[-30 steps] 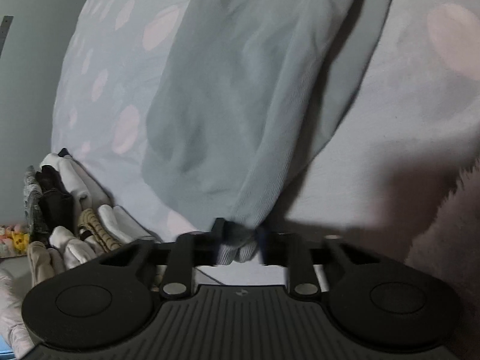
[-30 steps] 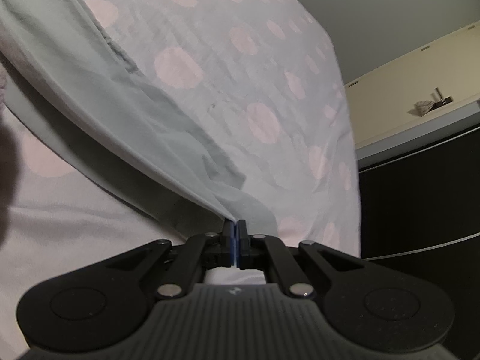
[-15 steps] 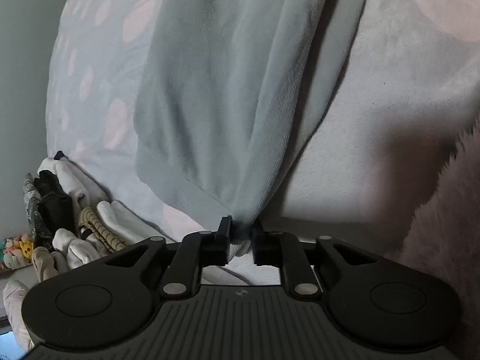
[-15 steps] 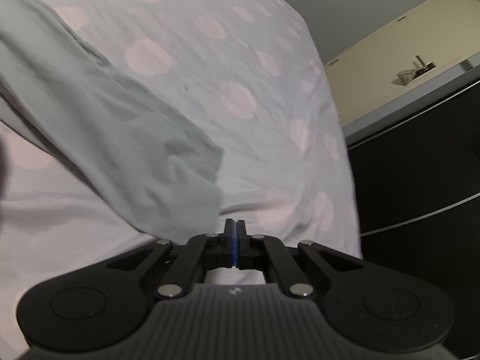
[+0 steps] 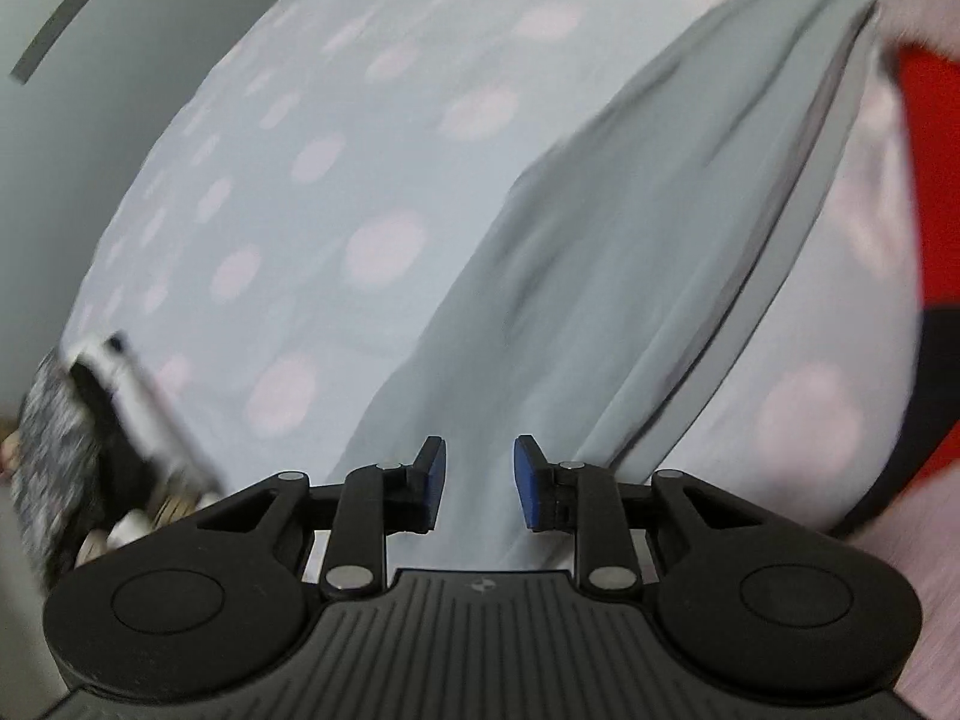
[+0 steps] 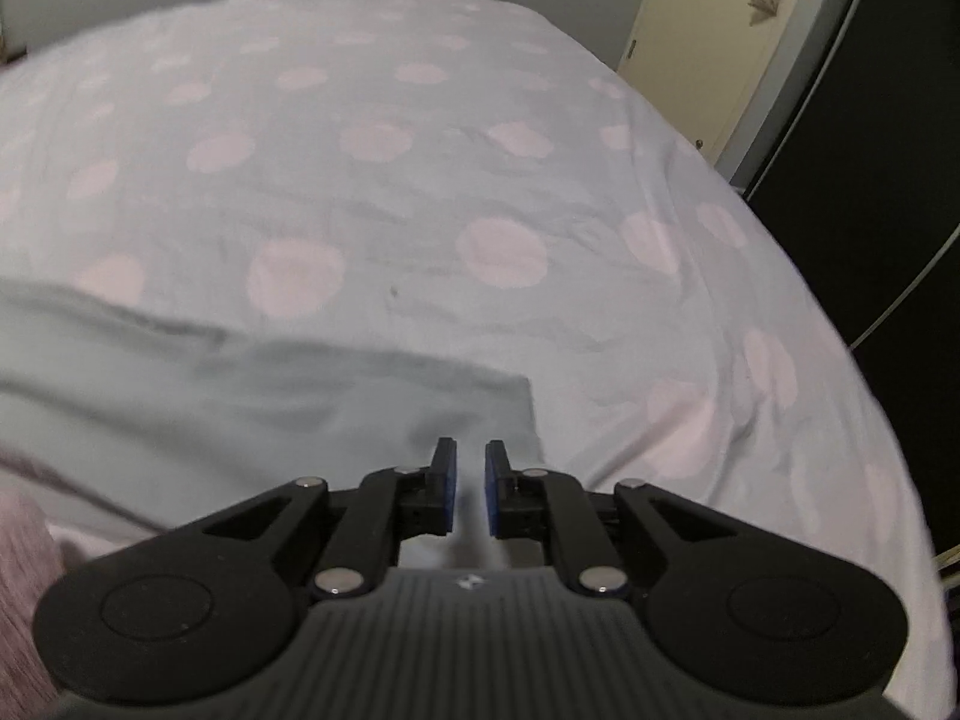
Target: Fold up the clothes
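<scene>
A pale grey-green garment lies flat on the polka-dot bedsheet, folded into a long strip. It also shows in the right wrist view, its corner just ahead of the fingers. My left gripper is open and empty over the garment's near end. My right gripper is slightly open and empty over the garment's corner.
A pile of folded socks and small clothes sits at the left edge of the bed. A red and dark object is at the right. A door and dark wardrobe stand beyond the bed's right side.
Both grippers have let go of the garment and opened. The garment, held up before, now lies flat on the bed. Both cameras have tilted to look across the bed.
</scene>
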### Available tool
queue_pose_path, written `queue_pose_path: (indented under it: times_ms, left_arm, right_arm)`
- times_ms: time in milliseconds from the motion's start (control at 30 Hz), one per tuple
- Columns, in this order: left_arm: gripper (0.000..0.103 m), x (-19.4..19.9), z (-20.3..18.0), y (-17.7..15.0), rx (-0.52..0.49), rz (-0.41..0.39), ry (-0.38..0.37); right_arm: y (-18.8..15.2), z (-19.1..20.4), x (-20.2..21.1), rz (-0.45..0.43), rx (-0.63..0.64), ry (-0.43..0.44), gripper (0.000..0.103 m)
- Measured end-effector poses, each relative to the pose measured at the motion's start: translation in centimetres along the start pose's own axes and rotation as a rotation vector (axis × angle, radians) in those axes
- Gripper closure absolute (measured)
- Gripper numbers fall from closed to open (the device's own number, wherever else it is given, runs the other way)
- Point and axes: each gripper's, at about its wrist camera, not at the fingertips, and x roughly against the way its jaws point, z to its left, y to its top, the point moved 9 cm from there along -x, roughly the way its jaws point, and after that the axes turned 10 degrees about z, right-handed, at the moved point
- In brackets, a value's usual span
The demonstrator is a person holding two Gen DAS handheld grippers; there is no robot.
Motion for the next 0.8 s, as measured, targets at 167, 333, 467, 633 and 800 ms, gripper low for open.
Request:
queue_pose_path:
  times_ms: [167, 333, 467, 633, 800]
  left_arm:
    - [0.074, -0.9, -4.7, 5.3, -0.057, -0.070, -0.092]
    - [0.074, -3.5, -8.8, 9.2, -0.060, -0.083, -0.164]
    - [0.074, -4.0, -11.6, 10.2, -0.107, -0.079, -0.243]
    - [0.074, -3.6, -14.2, 9.5, -0.200, -0.029, -0.366]
    - [0.074, -3.4, -15.9, 9.2, -0.251, 0.009, -0.426]
  right_arm:
    - [-0.1, 0.8, -0.5, 0.007, 0.008, -0.025, 0.079]
    - [-0.9, 0.6, -0.5, 0.004, -0.001, -0.024, 0.076]
    - [-1.3, -0.7, -0.8, 0.010, -0.019, -0.040, 0.071]
    - [-1.0, -3.5, -1.5, 0.010, -0.118, -0.046, 0.071]
    - [0.8, -5.8, -3.0, -0.004, -0.247, -0.010, 0.069]
